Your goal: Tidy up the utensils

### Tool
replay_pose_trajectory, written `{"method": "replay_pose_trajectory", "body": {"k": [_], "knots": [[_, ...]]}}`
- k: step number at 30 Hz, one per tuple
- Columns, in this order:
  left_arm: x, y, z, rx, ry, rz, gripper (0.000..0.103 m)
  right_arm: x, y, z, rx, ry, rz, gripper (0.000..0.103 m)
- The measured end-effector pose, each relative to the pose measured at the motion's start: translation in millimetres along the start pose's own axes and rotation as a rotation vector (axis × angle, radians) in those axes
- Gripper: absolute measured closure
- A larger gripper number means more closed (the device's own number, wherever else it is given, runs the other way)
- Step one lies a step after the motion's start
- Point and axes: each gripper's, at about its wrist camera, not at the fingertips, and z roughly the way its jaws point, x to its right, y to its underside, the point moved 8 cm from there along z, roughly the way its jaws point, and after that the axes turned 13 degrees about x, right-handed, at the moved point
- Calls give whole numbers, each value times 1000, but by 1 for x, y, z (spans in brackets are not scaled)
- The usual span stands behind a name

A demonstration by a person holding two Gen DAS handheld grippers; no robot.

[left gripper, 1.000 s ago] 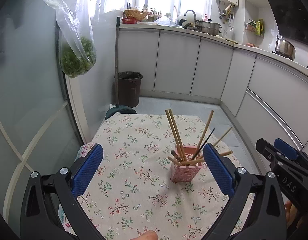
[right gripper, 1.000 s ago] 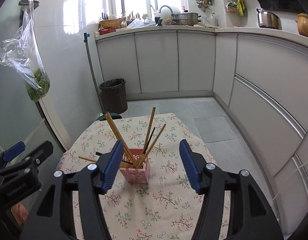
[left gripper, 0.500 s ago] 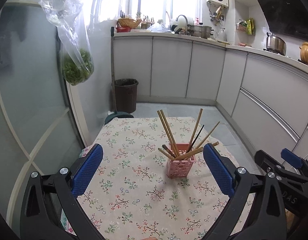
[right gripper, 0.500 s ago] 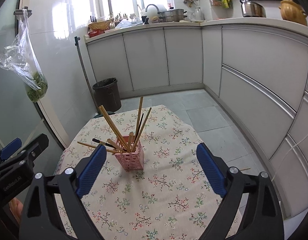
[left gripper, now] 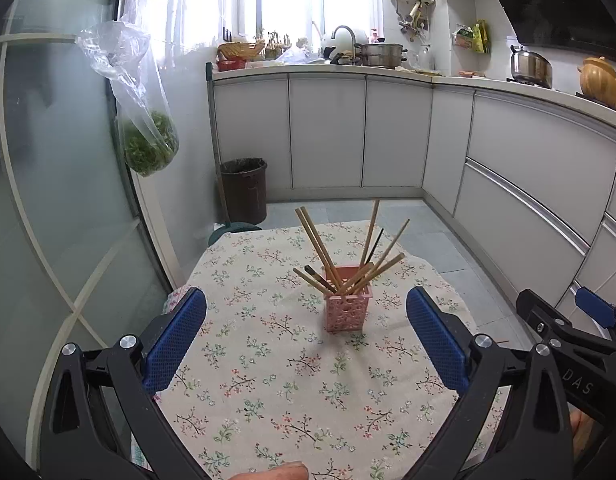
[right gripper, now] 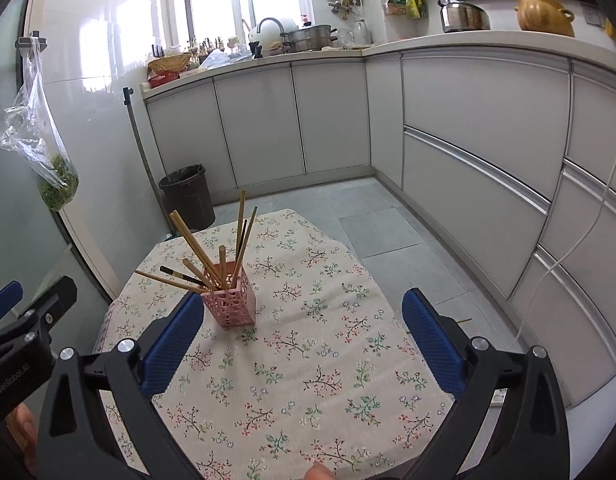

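Both grippers, left gripper (left gripper: 306, 334) and right gripper (right gripper: 302, 336), jaws spread, empty, the right's just widened. Splayed chopsticks (left gripper: 339, 252) at twelve o'clock: a clip topples the pink holder (left gripper: 347, 308).

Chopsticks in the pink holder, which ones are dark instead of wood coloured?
The thin black ones: one chopstick angles out low on the left of the pink holder, another stands among the upright tan chopsticks.

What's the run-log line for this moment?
left hand-held gripper: open, empty | right hand-held gripper: open, empty, jaws just opening | chopsticks: in pink holder | tablecloth: otherwise bare
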Motion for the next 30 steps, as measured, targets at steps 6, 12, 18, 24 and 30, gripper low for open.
{"method": "replay_pose_trajectory", "body": {"k": [6, 12, 18, 24, 30], "knots": [[4, -2, -4, 17, 3, 1, 7, 7, 1, -3, -7, 8, 13, 6], [8, -1, -3, 9, 4, 8, 7, 5, 5, 1, -23, -2, 13, 6], [5, 0, 0, 4, 0, 2, 7, 5, 6, 3, -33, -6, 20, 6], [3, 0, 2, 4, -2, 2, 7, 6, 9, 5, -45, -9, 22, 6], [2, 2, 4, -1, -5, -1, 7, 7, 8, 8, -51, -12, 30, 6]]}}
